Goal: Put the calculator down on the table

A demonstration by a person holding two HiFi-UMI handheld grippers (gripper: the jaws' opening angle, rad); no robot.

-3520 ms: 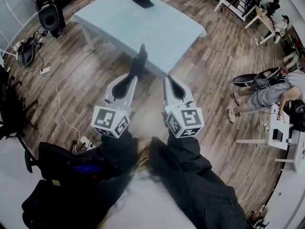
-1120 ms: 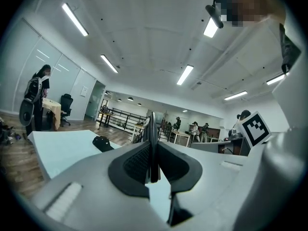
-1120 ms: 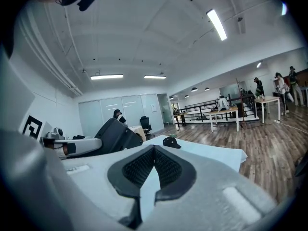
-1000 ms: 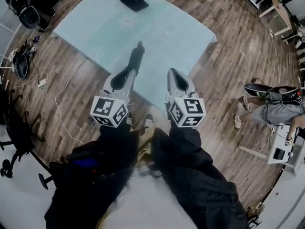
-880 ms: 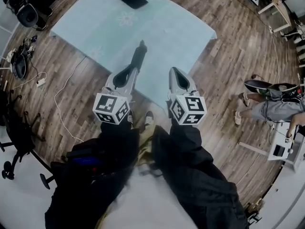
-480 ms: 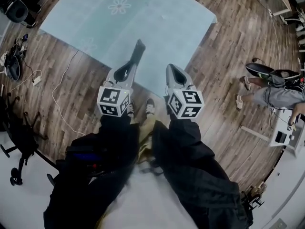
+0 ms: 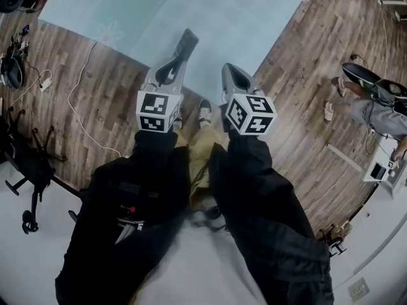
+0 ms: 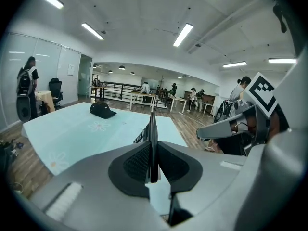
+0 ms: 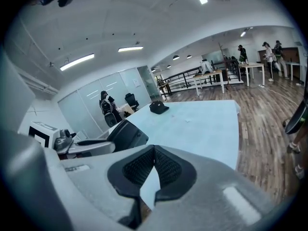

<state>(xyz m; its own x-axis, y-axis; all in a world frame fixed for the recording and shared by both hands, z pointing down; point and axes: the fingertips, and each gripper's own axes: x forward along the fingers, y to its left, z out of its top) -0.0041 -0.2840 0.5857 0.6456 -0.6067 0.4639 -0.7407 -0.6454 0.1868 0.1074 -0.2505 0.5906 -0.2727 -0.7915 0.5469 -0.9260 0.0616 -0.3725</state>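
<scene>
Left gripper (image 8: 153,150): my jaws clamp the thin dark calculator (image 8: 152,126) edge-on.
Right gripper (image 9: 154,152): ribbed jaws pressed together.
Counter (image 7: 254,18): smooth pale-blue cloth.

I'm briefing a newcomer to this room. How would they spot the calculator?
Find the big pale-blue table. Over its near edge the left gripper pinches a thin dark slab edge-on: the calculator. The right gripper beside it is shut and empty, and the black cap lies far across the table.

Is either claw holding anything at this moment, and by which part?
The left claw grips the calculator edge-on by its near end; the right claw is shut and empty.
</scene>
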